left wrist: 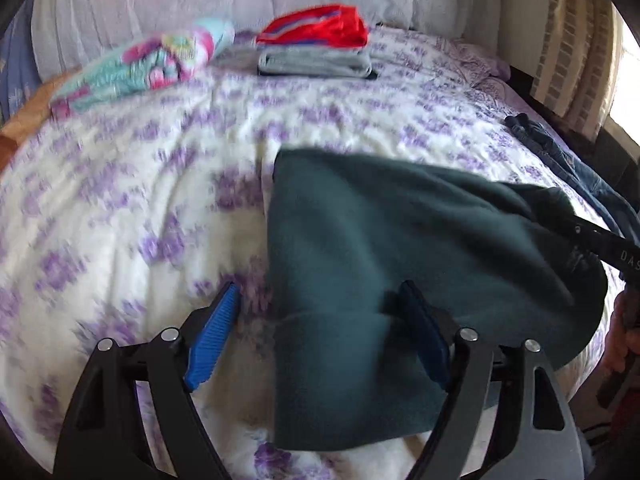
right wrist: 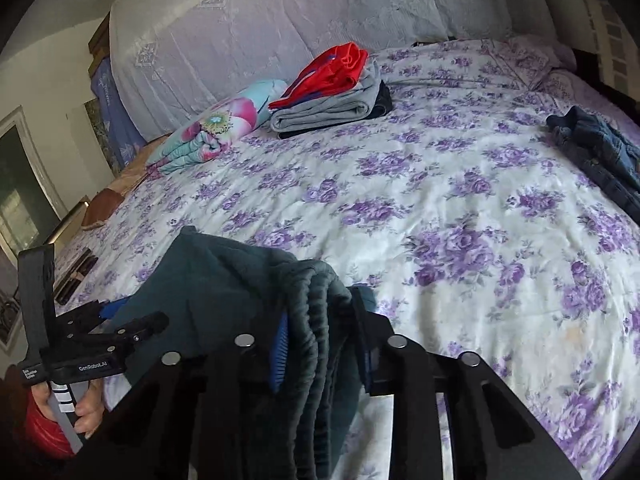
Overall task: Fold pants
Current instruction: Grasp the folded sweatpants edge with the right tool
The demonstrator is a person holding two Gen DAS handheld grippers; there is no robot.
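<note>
Dark green fleece pants [left wrist: 400,248] lie folded over on the floral bed near its front edge. My left gripper [left wrist: 324,320] is open, its blue pads wide apart astride the pants' near left edge, gripping nothing. My right gripper [right wrist: 320,344] is shut on the pants' gathered elastic waistband [right wrist: 316,320], which bunches thickly between its pads. The pants [right wrist: 224,280] drape left from it toward the left gripper [right wrist: 120,328]. In the left wrist view the right gripper's black finger [left wrist: 600,240] reaches into the pants' right end.
A stack of folded clothes, red on grey [left wrist: 316,46] [right wrist: 332,92], sits at the back of the bed. A rolled colourful blanket [left wrist: 148,66] [right wrist: 216,124] lies to its left. Blue jeans [left wrist: 568,160] [right wrist: 600,148] lie at the right edge. The floral bedspread [right wrist: 460,208] stretches between.
</note>
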